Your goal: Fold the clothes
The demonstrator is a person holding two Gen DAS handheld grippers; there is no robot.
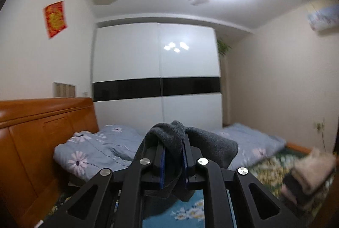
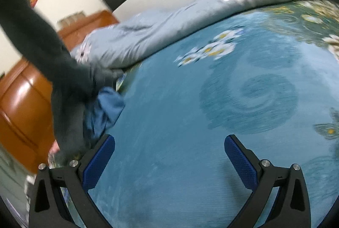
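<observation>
Grey garment (image 1: 175,143) hangs pinched in the left gripper (image 1: 172,155), lifted above the bed sheet (image 2: 190,111). Right gripper (image 2: 169,151), fingers spread and empty, should next catch its dangling far-left part.

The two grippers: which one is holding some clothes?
The left gripper: its jaws pinch a dark grey garment. The right gripper is open, empty.

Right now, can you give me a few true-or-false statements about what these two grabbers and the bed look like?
1. The left gripper is clamped on a dark grey garment. True.
2. The right gripper holds a blue cloth. False: its jaws stand wide apart with nothing between them.
3. A pale blue flowered quilt lies on the bed. True.
4. The wardrobe is all black. False: white with one black band.
</observation>
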